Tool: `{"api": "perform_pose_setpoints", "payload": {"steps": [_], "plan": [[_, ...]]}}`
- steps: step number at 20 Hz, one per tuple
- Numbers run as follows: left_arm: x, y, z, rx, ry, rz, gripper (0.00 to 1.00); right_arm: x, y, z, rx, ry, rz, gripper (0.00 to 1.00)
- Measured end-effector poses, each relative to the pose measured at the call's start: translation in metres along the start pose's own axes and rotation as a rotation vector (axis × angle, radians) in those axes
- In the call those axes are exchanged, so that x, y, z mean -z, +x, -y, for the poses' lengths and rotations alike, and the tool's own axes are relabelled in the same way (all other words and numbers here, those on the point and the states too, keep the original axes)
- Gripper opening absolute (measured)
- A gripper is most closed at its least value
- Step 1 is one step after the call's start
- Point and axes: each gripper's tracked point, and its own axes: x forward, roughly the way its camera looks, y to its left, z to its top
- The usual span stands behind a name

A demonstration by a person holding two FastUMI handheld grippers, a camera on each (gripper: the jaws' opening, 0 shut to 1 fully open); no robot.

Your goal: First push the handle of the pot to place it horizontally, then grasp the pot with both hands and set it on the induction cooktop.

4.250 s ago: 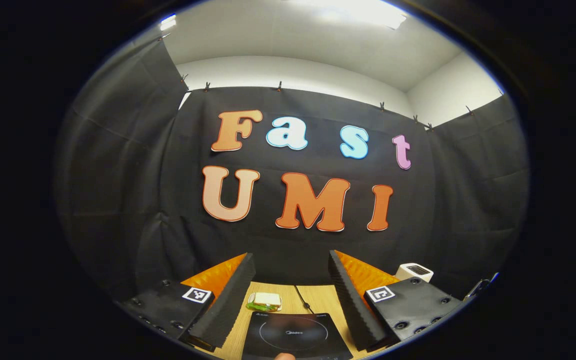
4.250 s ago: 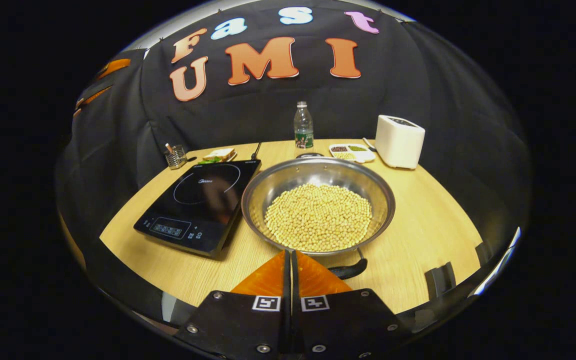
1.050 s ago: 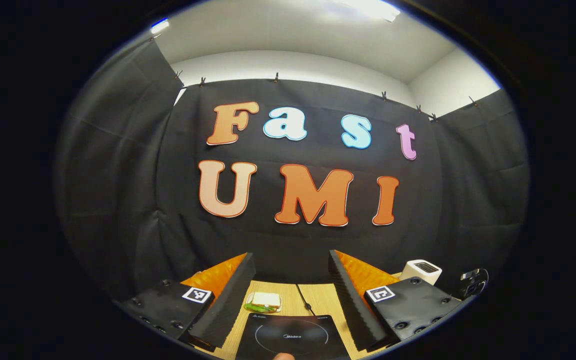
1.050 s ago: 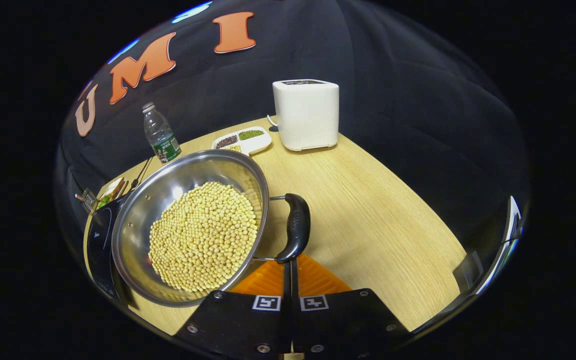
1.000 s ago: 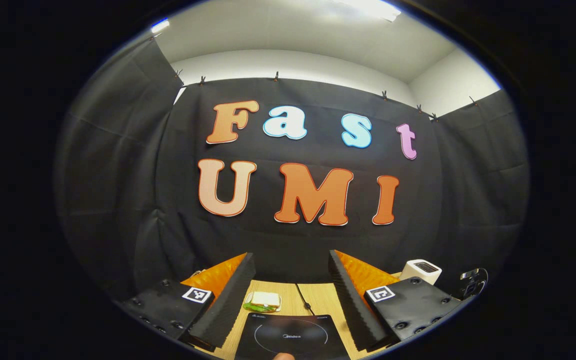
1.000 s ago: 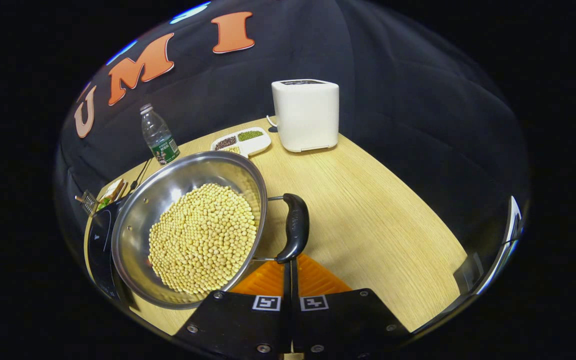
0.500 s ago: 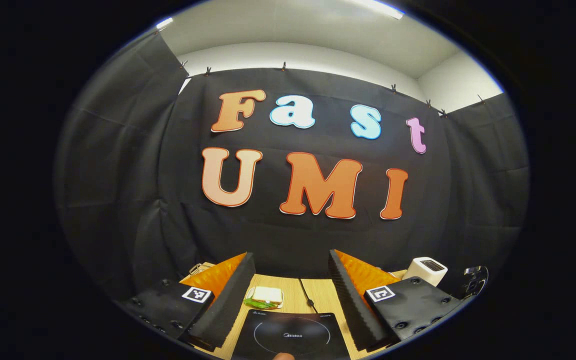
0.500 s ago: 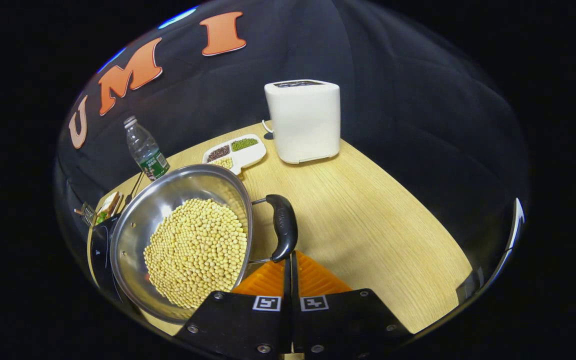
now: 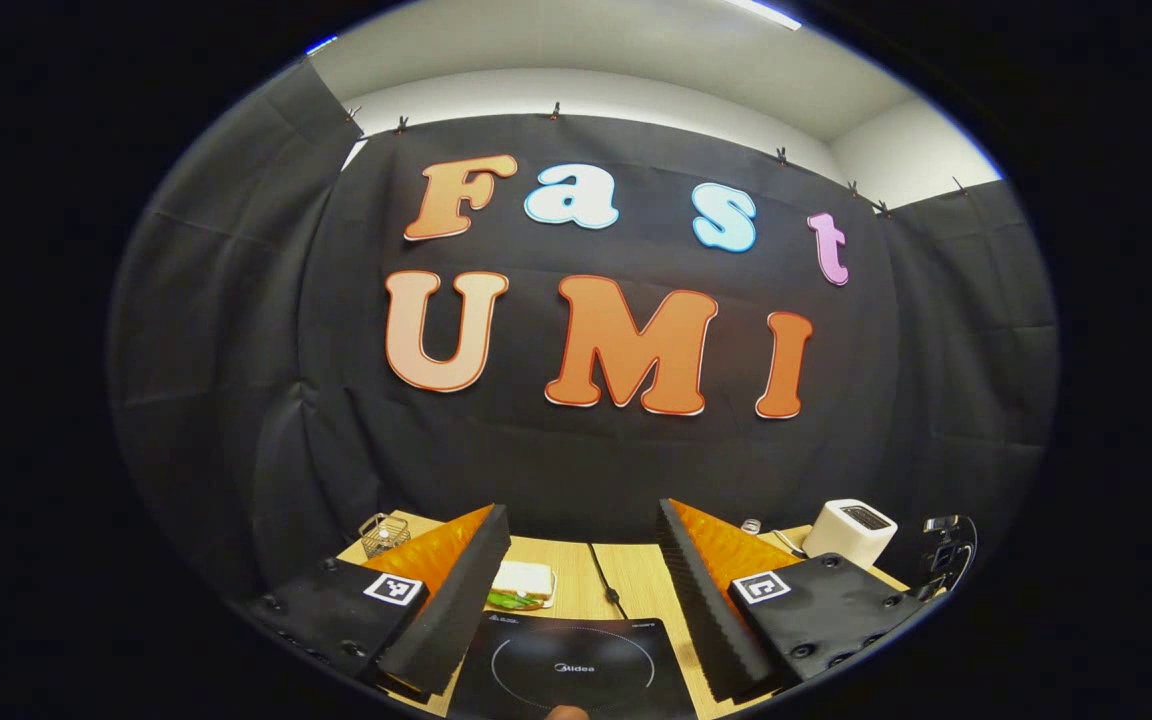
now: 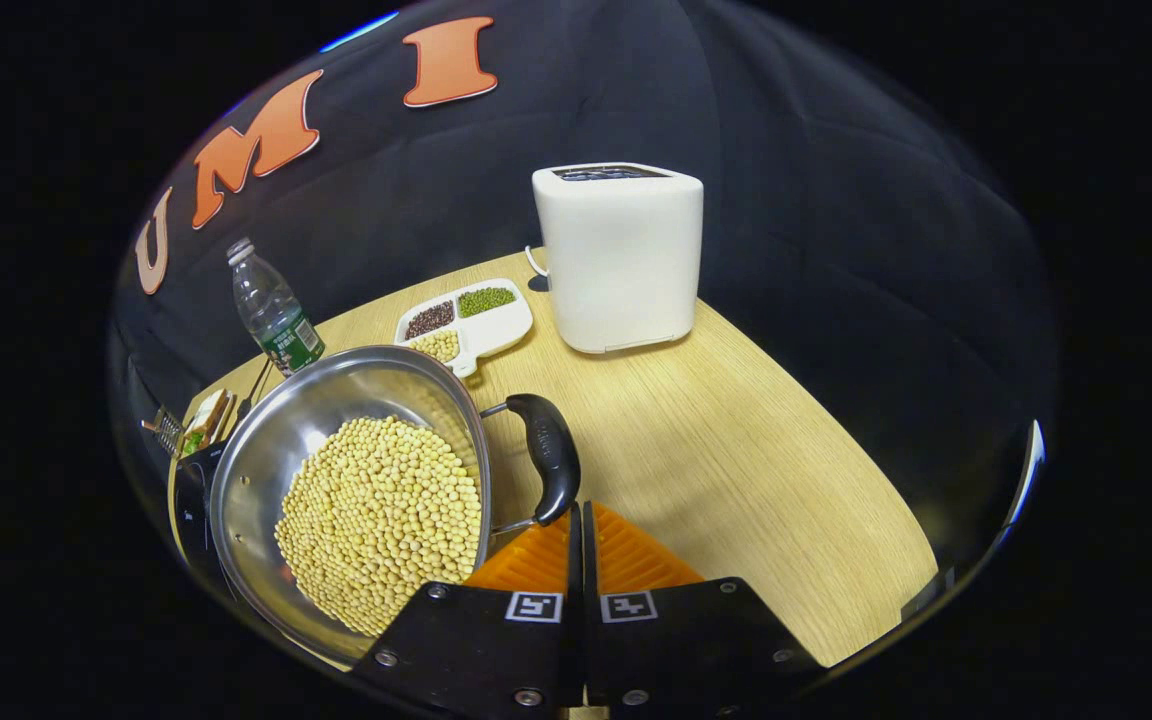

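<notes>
Pot (image 10: 356, 480) swung further left since before; right gripper (image 10: 579, 520) closed at handle (image 10: 548, 455); left gripper (image 9: 584, 560) open above cooktop (image 9: 576, 670).

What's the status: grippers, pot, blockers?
Right gripper shut, tips at the pot's handle. Left gripper open, above the induction cooktop. Pot of beans on the table, beside cooktop. Cooktop surface bare.

pot (image 10: 266, 470): 1 | cooktop (image 9: 576, 670): 1 | toaster (image 10: 621, 260): 1 | bottle (image 10: 266, 310): 1 | divided dish (image 10: 466, 318): 1

Left claw (image 9: 584, 570) agape — right claw (image 10: 576, 535) closed
</notes>
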Motion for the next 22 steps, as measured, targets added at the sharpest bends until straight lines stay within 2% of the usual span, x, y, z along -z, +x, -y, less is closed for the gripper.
{"api": "perform_pose_setpoints", "payload": {"steps": [10,15,17,19,20,21,22], "plan": [[0.061,0.036,0.039,0.05,-0.057,-0.138,0.97,-0.009,0.003,0.0,0.012,-0.04,0.01,0.0],[0.109,0.051,0.078,0.099,-0.051,-0.215,0.97,-0.041,-0.033,0.017,0.031,-0.043,0.117,0.0],[0.133,0.056,0.095,0.121,-0.06,-0.255,0.98,-0.053,-0.048,0.014,0.016,-0.063,0.159,0.02],[0.164,0.056,0.117,0.157,-0.051,-0.311,0.97,-0.064,-0.059,0.005,-0.012,-0.086,0.201,0.13],[0.181,0.057,0.127,0.172,-0.039,-0.339,0.98,-0.068,-0.063,0.0,-0.023,-0.099,0.22,0.24],[0.197,0.06,0.136,0.186,-0.026,-0.365,0.97,-0.071,-0.066,-0.006,-0.036,-0.114,0.235,0.27],[0.215,0.062,0.143,0.194,-0.017,-0.396,0.98,-0.074,-0.066,-0.012,-0.048,-0.13,0.244,0.41]]}}
